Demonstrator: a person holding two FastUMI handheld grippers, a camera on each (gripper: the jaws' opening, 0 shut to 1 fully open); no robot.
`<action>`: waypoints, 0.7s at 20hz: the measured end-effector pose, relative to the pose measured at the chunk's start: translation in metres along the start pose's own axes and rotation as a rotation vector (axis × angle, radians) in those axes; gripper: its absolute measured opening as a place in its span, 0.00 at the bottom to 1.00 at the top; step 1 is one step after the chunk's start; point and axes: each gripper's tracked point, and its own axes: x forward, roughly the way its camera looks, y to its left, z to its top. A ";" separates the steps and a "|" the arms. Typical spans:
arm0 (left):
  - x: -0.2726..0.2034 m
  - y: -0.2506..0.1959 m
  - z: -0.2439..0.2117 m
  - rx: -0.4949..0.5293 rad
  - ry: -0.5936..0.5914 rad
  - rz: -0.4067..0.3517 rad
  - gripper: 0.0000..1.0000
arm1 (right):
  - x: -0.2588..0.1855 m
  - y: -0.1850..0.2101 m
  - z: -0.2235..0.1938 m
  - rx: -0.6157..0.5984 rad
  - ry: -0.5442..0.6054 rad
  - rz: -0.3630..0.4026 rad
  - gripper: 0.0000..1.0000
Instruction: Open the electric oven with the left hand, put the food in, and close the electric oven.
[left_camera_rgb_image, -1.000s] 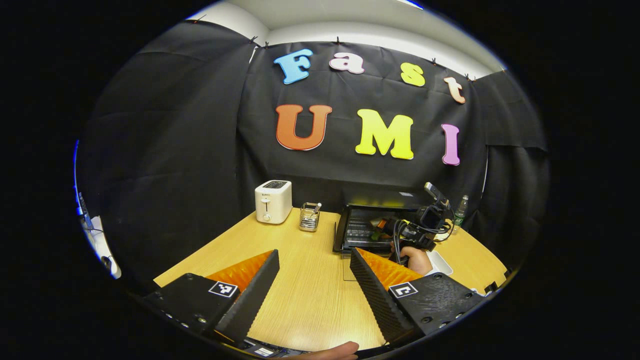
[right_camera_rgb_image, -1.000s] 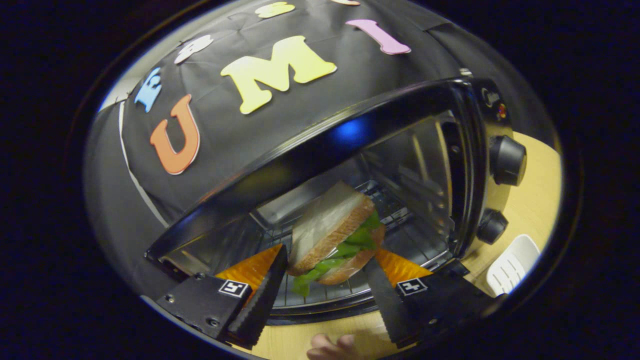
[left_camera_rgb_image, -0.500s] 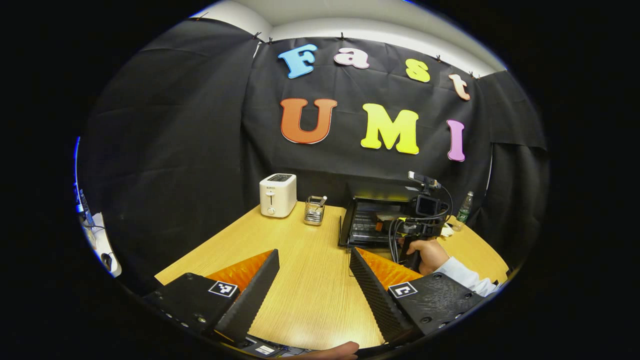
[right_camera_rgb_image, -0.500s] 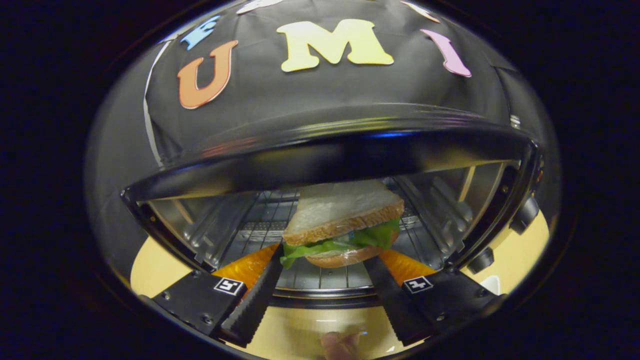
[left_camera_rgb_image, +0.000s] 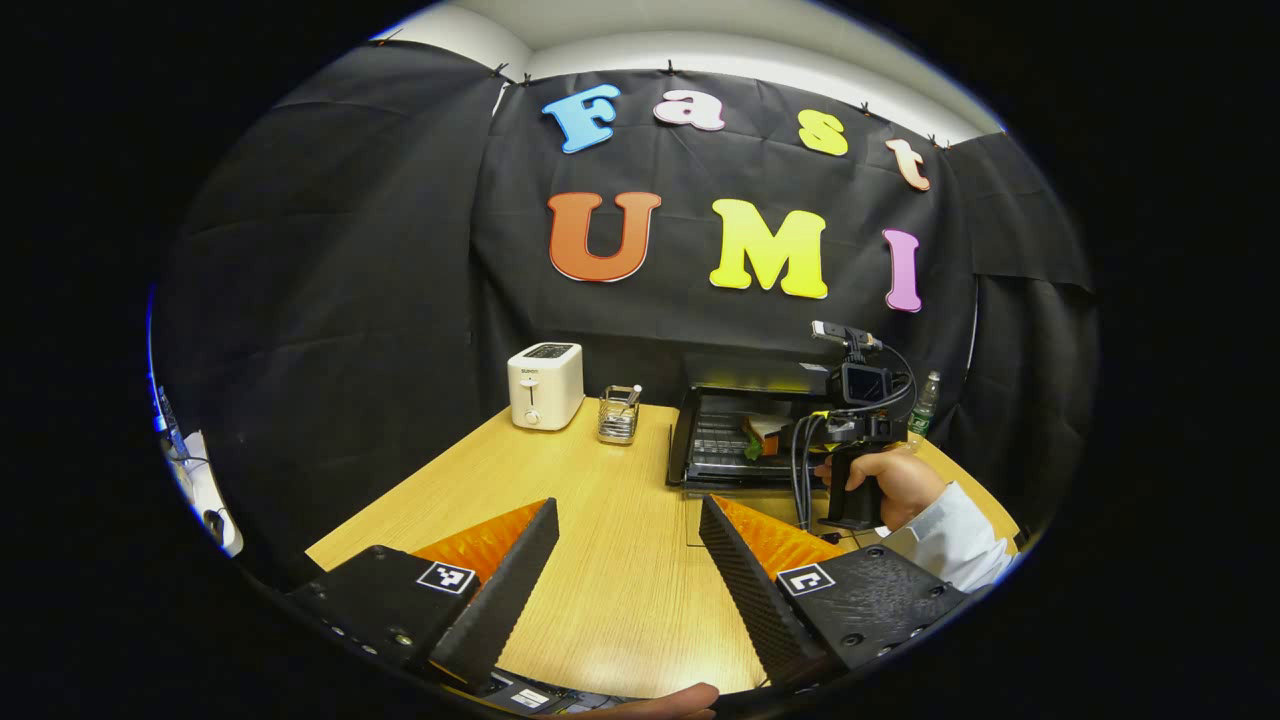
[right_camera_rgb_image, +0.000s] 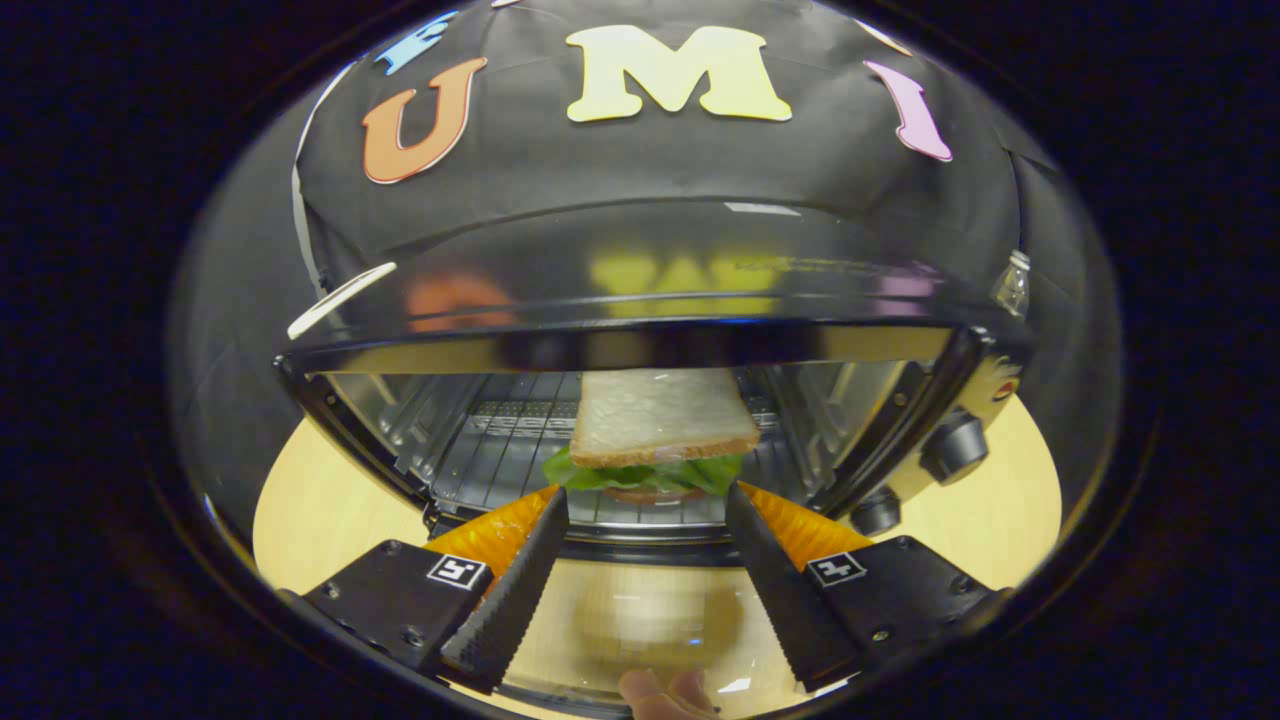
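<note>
The black electric oven (right_camera_rgb_image: 650, 270) stands open, its glass door (right_camera_rgb_image: 640, 610) folded down flat toward me. A sandwich (right_camera_rgb_image: 660, 425) of white bread and lettuce lies on the wire rack inside. My right gripper (right_camera_rgb_image: 646, 493) is open just in front of the oven mouth, its fingertips short of the sandwich and holding nothing. In the left gripper view my left gripper (left_camera_rgb_image: 628, 503) hangs open above the wooden table (left_camera_rgb_image: 600, 600). Farther off are the oven (left_camera_rgb_image: 730, 440), the sandwich (left_camera_rgb_image: 765, 430) and the right gripper (left_camera_rgb_image: 855, 420), held by a hand in a white sleeve.
A white toaster (left_camera_rgb_image: 545, 385) and a small wire holder (left_camera_rgb_image: 618, 414) stand at the back of the table, left of the oven. A bottle (left_camera_rgb_image: 922, 405) stands behind the oven on the right. Two black knobs (right_camera_rgb_image: 955, 445) sit on the oven's right side.
My right gripper levelled out and drew back from the oven, leaving the sandwich on the rack. The left gripper barely moved.
</note>
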 end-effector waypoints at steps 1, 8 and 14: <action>0.000 -0.003 -0.001 0.004 0.001 -0.004 0.94 | -0.012 -0.002 0.002 0.002 -0.007 0.012 1.00; 0.004 -0.036 -0.011 -0.013 0.038 -0.046 0.94 | -0.129 -0.024 0.038 0.007 -0.230 0.120 0.96; 0.024 -0.075 -0.027 0.004 0.083 -0.104 0.94 | -0.233 -0.066 0.072 0.015 -0.436 0.119 0.96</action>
